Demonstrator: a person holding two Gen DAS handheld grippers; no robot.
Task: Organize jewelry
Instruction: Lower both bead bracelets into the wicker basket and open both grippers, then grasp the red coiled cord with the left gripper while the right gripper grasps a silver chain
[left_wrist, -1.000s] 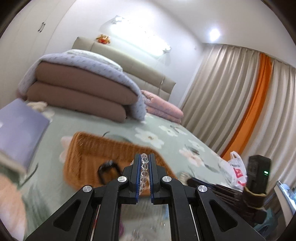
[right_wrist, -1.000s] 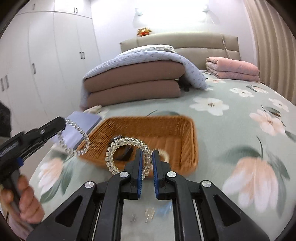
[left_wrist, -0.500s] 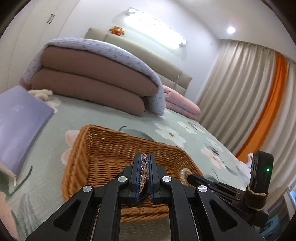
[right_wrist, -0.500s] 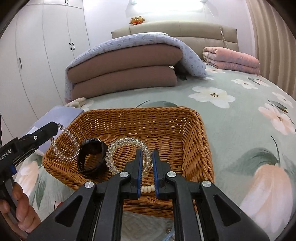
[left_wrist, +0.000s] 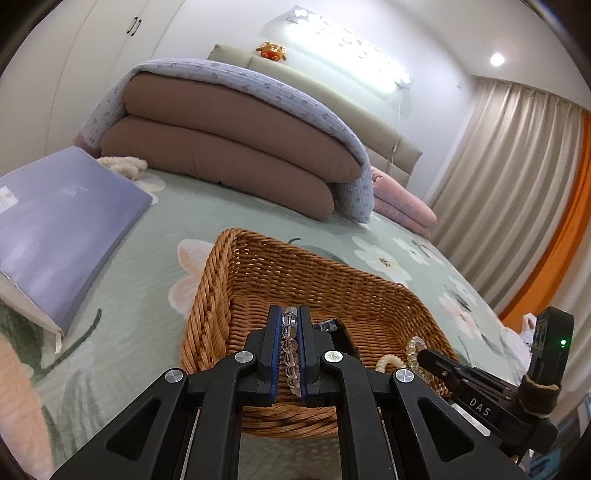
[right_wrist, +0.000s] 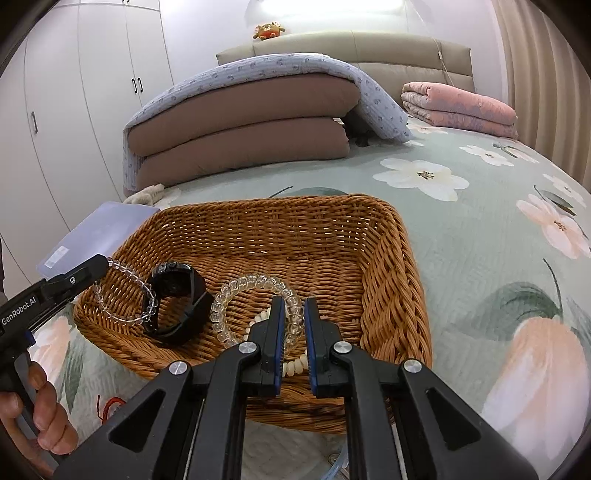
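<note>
The left gripper (left_wrist: 289, 325) pinches a clear round-bead bracelet (right_wrist: 125, 291) over the wicker basket's (right_wrist: 388, 266) left edge. The right gripper (right_wrist: 294, 314) clamps a chunky translucent bracelet (right_wrist: 236, 295) above its near edge, beside a black watch (right_wrist: 177, 295).

Both grippers are showing the same build: matte black arms with triangular cut-outs, silver round screw heads at the pivots, blue pads lining the inner finger faces. Left gripper (left_wrist: 287, 332) and right gripper (right_wrist: 294, 328) are looking identical up close. Right gripper's side (left_wrist: 480, 384) is carrying white "DAS" lettering, a brownish strap and a black module showing a green LED. Left gripper's side (right_wrist: 55, 291) is reading "GenRobot.AI". Hand (right_wrist: 33, 413) is wearing no glove, seemingly; sleeve out of frame.
</note>
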